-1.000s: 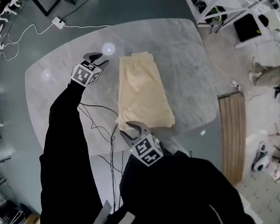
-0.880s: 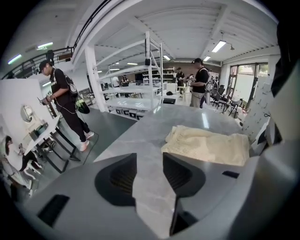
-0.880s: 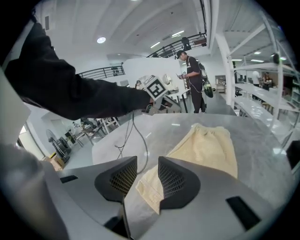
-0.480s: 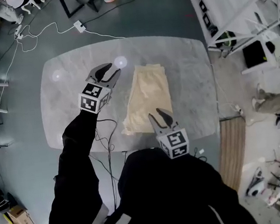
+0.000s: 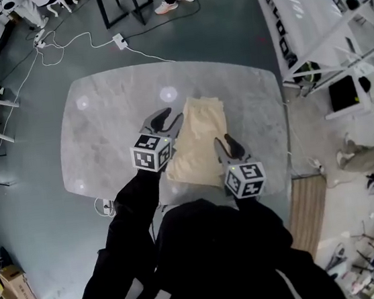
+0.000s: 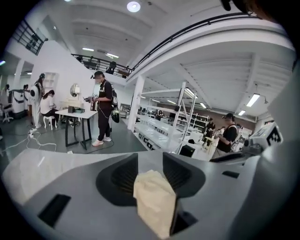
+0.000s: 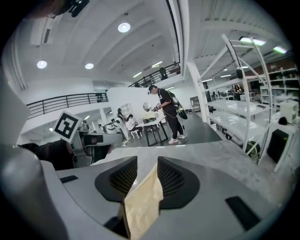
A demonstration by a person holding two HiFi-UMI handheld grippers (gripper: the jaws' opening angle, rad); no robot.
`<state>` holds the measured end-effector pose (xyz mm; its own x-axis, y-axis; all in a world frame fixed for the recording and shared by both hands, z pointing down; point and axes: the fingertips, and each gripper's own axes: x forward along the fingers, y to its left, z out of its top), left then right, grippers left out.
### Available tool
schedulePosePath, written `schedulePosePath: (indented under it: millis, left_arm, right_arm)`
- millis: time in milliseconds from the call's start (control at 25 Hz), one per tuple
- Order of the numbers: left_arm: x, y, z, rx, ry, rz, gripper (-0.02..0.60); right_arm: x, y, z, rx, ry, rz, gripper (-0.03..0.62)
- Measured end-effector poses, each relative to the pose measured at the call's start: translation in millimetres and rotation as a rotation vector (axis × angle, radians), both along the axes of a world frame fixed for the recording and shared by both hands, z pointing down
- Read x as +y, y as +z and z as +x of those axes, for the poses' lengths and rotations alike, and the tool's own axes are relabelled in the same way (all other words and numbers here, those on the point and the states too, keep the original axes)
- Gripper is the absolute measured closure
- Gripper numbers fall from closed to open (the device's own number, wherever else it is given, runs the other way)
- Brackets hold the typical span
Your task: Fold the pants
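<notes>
Left claw (image 5: 169, 116) and right claw (image 5: 227, 143) reach forward side by side, each apparently pinching the pants (image 5: 201, 127).

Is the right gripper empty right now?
No, the right gripper is shut on a fold of the cream pants, pinched between its jaws.

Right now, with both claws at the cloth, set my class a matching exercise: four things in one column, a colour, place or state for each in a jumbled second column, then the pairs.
Things:
1. pants
2. table
3. left claw
4. power strip

Descriptions:
a. lies on the floor
b. cream
c. grey marble top
d. shut on the pants

Pairs: 1-b, 2-c, 3-d, 4-a.
</notes>
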<state>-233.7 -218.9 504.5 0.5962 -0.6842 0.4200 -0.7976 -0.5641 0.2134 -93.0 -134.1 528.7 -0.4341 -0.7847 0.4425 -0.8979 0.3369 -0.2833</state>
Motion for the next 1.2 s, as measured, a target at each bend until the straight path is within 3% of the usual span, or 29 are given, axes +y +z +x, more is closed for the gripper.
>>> schedulePosePath:
  millis: [200, 480, 720, 920, 1200]
  left_arm:
    - [-18, 40, 12, 0.012, -0.024, -0.125, 0.426]
    - [-61, 104, 22, -0.048, -0.009, -0.261, 0.426]
    - [-92, 159, 29, -0.1, 0.029, -0.363, 0.426]
    - [-112, 200, 41, -0.087, 0.075, -0.471, 0.426]
    - [-126, 235, 56, -0.094, 0.114, -0.53, 0.426]
  right_arm:
    - [-42, 36, 24, -0.062, 0.068, -0.113, 0.461]
    - [-102, 91, 40, -0.056, 0.047, -0.227, 0.461]
    - [-143, 154, 54, -0.023, 0.051, -0.338, 0.459]
    - [-167, 191, 61, -0.037, 0.05, -0.418, 0.444]
    - [-187, 219, 53, -0.053, 0.026, -0.482, 0.437]
